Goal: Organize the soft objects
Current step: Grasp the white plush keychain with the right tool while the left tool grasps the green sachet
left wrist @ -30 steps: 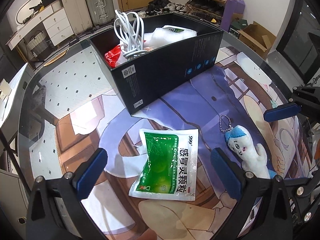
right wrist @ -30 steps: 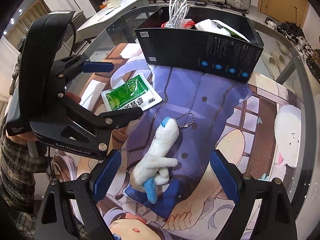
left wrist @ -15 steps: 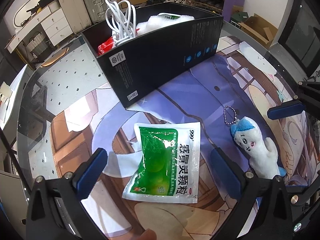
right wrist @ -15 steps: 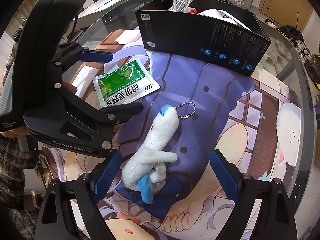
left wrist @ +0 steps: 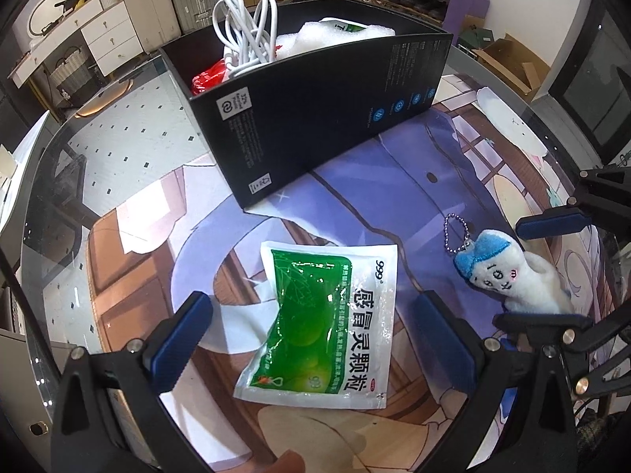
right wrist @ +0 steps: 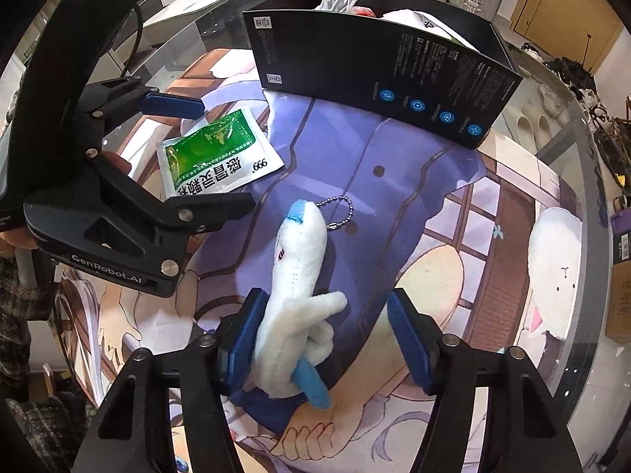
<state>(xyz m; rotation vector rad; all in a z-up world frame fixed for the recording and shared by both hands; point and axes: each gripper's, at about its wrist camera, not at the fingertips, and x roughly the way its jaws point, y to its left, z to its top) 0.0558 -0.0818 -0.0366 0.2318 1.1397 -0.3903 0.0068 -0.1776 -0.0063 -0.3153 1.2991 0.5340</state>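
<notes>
A green and white medicine sachet (left wrist: 329,327) lies flat on the printed mat between the open fingers of my left gripper (left wrist: 315,339); it also shows in the right wrist view (right wrist: 215,157). A white plush toy with a blue cap and ball chain (right wrist: 295,287) lies on the mat between the open fingers of my right gripper (right wrist: 327,339). Its body touches the left pad (right wrist: 246,331), with a gap to the right pad. The toy also shows in the left wrist view (left wrist: 508,272). The black box (left wrist: 315,118) stands beyond both.
The box (right wrist: 394,71) holds a coiled white cable (left wrist: 248,27), a white padded bag (left wrist: 339,35) and something red (left wrist: 207,77). The round glass table's edge (left wrist: 43,181) curves close on the left. The left gripper's body (right wrist: 98,197) sits beside the toy.
Both grippers have moved down and forward. The right fingers have narrowed around the plush toy, and the left fingers now straddle the sachet. Neither object has moved.
</notes>
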